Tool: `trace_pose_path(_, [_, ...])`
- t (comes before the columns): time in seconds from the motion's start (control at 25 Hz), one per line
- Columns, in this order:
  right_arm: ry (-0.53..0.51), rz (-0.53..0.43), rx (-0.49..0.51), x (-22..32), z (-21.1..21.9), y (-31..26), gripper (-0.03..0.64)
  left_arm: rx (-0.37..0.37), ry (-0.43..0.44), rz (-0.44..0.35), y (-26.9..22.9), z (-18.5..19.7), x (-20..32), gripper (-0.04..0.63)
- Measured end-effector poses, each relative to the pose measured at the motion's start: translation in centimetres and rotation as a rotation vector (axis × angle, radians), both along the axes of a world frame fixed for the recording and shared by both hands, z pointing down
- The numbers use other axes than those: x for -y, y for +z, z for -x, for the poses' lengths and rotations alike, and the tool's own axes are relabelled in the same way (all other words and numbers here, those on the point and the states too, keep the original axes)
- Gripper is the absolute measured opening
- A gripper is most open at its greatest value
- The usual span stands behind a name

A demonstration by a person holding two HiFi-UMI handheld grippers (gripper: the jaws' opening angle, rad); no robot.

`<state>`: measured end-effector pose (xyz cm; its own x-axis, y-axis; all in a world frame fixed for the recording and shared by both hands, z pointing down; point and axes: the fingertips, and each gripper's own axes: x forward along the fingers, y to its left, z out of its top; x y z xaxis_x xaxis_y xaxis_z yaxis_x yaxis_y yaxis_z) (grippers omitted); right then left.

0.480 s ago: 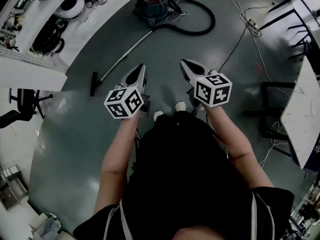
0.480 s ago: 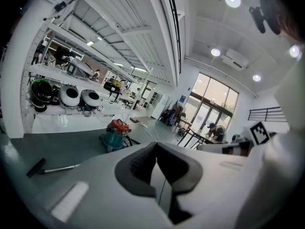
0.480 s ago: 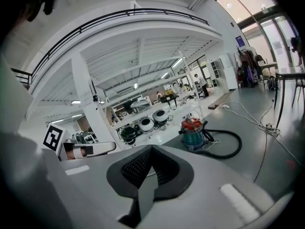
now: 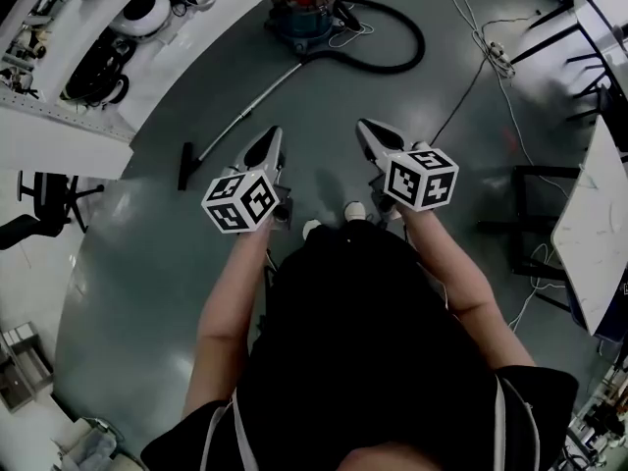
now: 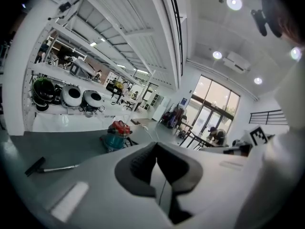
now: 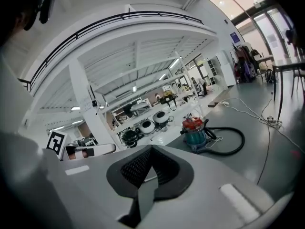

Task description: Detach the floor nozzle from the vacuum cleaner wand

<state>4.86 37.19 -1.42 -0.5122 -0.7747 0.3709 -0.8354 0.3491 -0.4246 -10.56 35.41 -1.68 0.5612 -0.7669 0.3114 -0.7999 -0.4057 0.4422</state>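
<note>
The vacuum cleaner, a teal canister with a red top (image 4: 304, 3) (image 5: 116, 134) (image 6: 195, 132), stands on the grey floor ahead of me. Its black hose (image 4: 392, 42) (image 6: 228, 144) loops to the right. A silver wand (image 4: 245, 106) (image 5: 59, 168) runs from it toward the near left and ends in the black floor nozzle (image 4: 183, 165) (image 5: 35, 166), attached and lying on the floor. My left gripper (image 4: 272, 137) (image 5: 157, 152) and right gripper (image 4: 366, 128) (image 6: 151, 152) are held side by side in the air, both shut and empty, well short of the wand.
White shelving with round appliances (image 4: 137, 13) lines the left side. A black chair (image 4: 39, 204) stands at the left. Thin cables and a power strip (image 4: 496, 52) lie on the floor at the right, next to white tables with dark frames (image 4: 589, 204). A person's shoes (image 4: 329, 219) show below the grippers.
</note>
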Motion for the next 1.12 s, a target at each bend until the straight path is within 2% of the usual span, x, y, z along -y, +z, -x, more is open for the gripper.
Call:
trace_pose_path(0.28, [-0.010,0.028,-0.004,1.0,0.2,0.8,-0.002,-0.023,0.044,0.000,0.2,-0.6,1.2,0.009])
trace_pose_path(0.64, [-0.031,0.084,-0.021,2.7,-1.9,2.4,-0.002,0.021,0.062,0.050,1.8,-2.8,2.4,0.009])
trace_pose_path(0.72, [-0.026,0.095,-0.011,3.4,-2.4,3.0,-0.002,0.039,0.051,0.057,2.3,-3.0,2.8,0.009])
trace_pose_path(0.88, [-0.036,0.120,0.002,3.9,-2.6,4.6,-0.002,0.030,0.007,0.086,3.7,-2.9,3.2,0.009])
trace_pose_path(1.12, [-0.095,0.134,0.004,5.1,-2.5,5.3,-0.002,0.059,-0.012,0.101,4.2,-4.3,4.4,0.009])
